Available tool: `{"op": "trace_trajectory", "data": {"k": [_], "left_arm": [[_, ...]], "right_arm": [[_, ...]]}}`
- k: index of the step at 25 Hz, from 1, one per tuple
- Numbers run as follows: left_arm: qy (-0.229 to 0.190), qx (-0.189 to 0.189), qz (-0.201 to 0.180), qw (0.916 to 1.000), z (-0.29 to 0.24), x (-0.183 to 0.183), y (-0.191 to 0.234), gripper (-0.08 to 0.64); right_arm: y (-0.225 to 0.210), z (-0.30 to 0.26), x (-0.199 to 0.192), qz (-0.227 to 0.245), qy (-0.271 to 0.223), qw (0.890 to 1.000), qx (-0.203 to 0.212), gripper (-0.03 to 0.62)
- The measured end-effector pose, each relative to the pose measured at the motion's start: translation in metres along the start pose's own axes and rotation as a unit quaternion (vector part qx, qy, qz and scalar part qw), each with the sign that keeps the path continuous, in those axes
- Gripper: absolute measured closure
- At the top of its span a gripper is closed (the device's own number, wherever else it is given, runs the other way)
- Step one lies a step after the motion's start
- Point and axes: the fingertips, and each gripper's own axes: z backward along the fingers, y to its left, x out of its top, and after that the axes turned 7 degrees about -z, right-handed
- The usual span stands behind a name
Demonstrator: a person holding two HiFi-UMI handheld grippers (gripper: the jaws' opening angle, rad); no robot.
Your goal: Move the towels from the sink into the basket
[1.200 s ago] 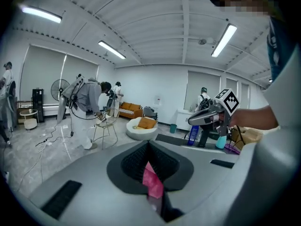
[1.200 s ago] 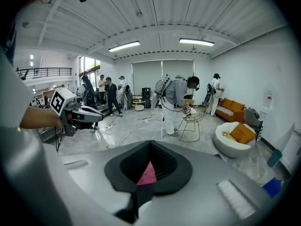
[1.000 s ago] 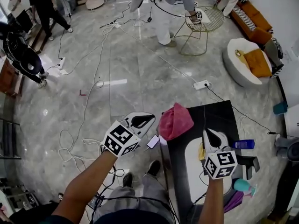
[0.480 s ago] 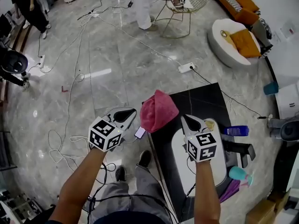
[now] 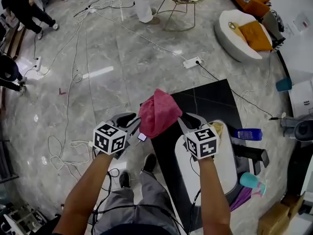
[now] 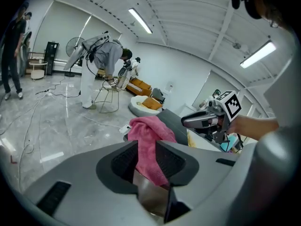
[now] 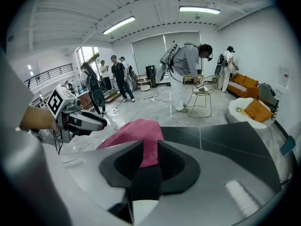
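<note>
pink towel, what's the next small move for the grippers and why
Probably draw both grippers back off the pink towel. The left gripper and right gripper have just been opening, and the cloth now only hangs between their parted jaws, so it looks released.

On the grey marble floor (image 5: pixel 112 82) ahead of me lies a white power strip (image 5: pixel 191 61) among loose cables (image 5: pixel 72 143). Beyond it I see a wire chair (image 5: pixel 182 11) and a white round seat (image 5: pixel 230 26) holding an orange cushion (image 5: pixel 254 35).
</note>
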Motion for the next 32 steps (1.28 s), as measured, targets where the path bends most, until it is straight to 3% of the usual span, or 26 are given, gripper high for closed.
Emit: {"op": "trace_trajectory", "data": {"k": [6,13,18,22,32], "left_arm": [[0.015,-0.009,0.030,0.9994,-0.022,-0.019,0.002,0.367],[0.024,-0.023,0.041,0.9986,-0.033,-0.028,-0.003,0.365],[0.031,-0.009,0.042,0.9986,-0.035,-0.033,0.001,0.460],[0.035,-0.007,0.061,0.9975,-0.039,-0.040,0.004,0.526],[-0.010,0.007,0.065,0.9978,-0.009,-0.010,0.007,0.539]], "right_arm": [[-0.011,-0.028,-0.014,0.000,0.022,1.000,0.001,0.423],[-0.019,-0.050,-0.030,0.019,0.052,0.998,-0.011,0.422],[-0.023,-0.052,-0.032,0.033,0.058,0.997,-0.028,0.473],[-0.018,-0.053,-0.035,0.043,0.065,0.996,-0.033,0.560],[-0.007,-0.025,-0.017,0.032,0.023,0.998,-0.041,0.568]]}}
